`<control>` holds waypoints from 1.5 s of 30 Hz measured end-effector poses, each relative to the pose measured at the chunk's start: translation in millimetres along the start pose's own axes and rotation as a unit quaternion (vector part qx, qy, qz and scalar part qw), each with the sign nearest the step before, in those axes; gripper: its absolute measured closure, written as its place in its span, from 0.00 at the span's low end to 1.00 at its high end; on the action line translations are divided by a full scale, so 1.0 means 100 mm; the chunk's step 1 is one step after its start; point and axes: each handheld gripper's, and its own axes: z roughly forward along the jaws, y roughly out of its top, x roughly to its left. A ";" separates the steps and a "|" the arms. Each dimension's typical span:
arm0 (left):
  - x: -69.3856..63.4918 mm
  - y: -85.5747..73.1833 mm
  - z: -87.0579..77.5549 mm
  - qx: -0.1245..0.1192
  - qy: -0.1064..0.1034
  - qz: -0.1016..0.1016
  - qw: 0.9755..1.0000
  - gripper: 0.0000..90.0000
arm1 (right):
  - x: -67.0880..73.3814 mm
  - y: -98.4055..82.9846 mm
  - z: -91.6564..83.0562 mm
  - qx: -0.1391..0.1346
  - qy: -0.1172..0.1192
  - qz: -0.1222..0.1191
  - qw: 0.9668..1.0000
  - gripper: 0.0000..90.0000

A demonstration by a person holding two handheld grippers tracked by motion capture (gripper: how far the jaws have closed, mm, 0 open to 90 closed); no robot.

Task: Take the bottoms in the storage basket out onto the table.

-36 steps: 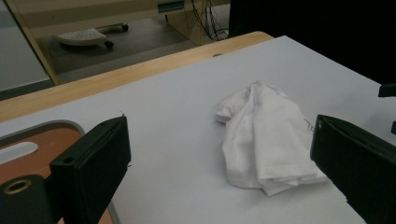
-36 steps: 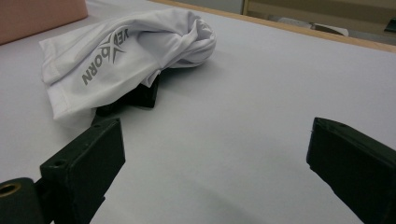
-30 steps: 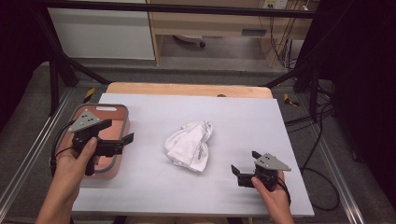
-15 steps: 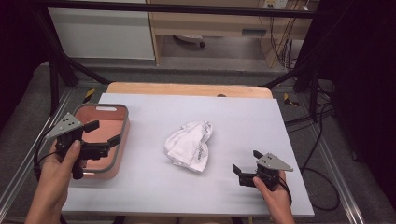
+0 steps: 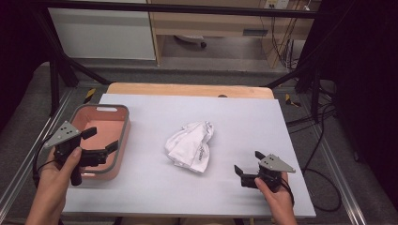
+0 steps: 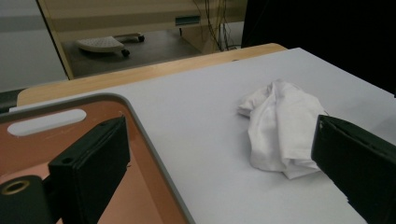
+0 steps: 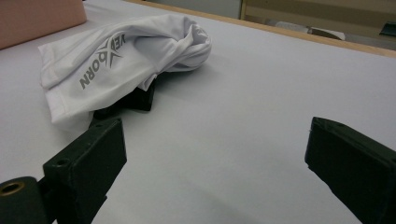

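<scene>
A crumpled white garment (image 5: 190, 145) with grey lettering lies in the middle of the grey table top (image 5: 244, 117). It appears ahead of both grippers in their own views (image 6: 280, 126) (image 7: 121, 56). My left gripper (image 5: 101, 139) is open and hovers over the right rim of a pink basket (image 5: 123, 129), its jaws (image 6: 224, 163) wide apart and pointing toward the garment. My right gripper (image 5: 248, 162) is open low over the table near the front right, a short way from the garment, nothing between its jaws (image 7: 217, 163). A dark patch (image 7: 135, 100) shows under the cloth's edge.
The pink basket (image 6: 140, 126) with a grey rim stands at the table's left and looks empty. A wooden edge (image 5: 187, 89) runs along the far side of the table. Black frame bars and cables (image 5: 324, 122) flank the table.
My left gripper has drawn back to the left and a little toward the person, from over the basket's middle. The right gripper and the garment have hardly moved.
</scene>
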 end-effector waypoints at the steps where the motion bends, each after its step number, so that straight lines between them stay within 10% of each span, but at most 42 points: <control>1: 0.00 -0.02 0.00 0.000 0.003 -0.002 1.000 0.06 | 0.00 0.00 -0.01 -0.002 -0.001 -0.001 1.000 0.06; 30: -0.08 -0.64 -0.01 0.014 -0.016 0.008 1.000 0.05 | 0.00 -0.01 0.01 0.000 0.002 -0.004 1.000 0.07; 45: -0.13 -0.71 0.11 0.034 -0.016 0.020 0.999 0.06 | 0.01 -0.02 0.01 0.002 0.003 -0.007 1.000 0.07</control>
